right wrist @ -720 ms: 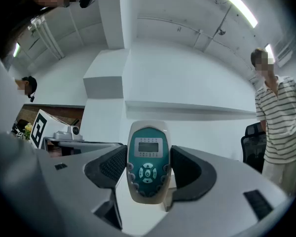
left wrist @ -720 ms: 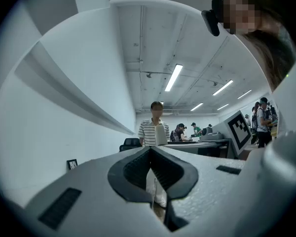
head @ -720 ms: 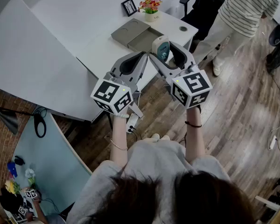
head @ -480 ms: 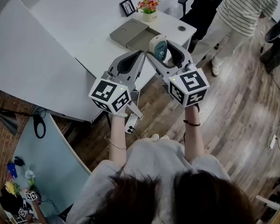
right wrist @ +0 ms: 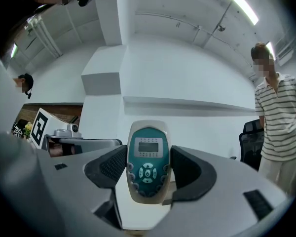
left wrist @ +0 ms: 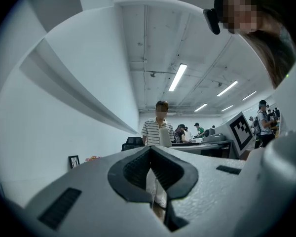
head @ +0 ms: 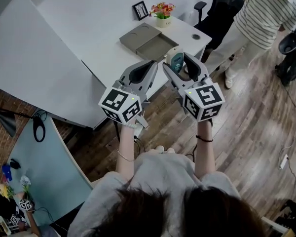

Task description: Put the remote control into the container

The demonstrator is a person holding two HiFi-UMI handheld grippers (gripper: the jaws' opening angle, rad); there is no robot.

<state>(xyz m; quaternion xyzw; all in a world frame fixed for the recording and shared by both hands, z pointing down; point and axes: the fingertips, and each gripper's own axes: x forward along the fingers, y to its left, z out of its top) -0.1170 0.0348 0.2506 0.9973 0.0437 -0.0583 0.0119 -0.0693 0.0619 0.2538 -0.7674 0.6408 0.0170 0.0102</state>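
1. Clearly, the right gripper has closed its two fingers on the remote control. One dark ribbed pad presses on each long side of it, and the fingers stand wide apart to take its width.
2. The remote control stands upright between those fingers. Its small screen rises above the fingertips, and its teal button face is turned back toward the gripper's own camera. It is up in the air and touches nothing but the two pads.
3. The left gripper has its fingers brought together. The dark pads meet along a thin line and nothing is between them.
4. From the head view, the person holds both grippers out in front, side by side. The left gripper's fingertips are near the inner finger of the right gripper.
5. The container is a grey box with its lid folded open beside the tray. It lies on the white table, beyond the fingertips of both grippers and a little to the left of the right ones. It is apart from the remote control.
6. Farther beyond the fingertips, at the table's far edge, stand a small framed picture and a pot of flowers.
7. Off to the right of the right gripper's fingers, a person in a striped shirt stands on the wooden floor.
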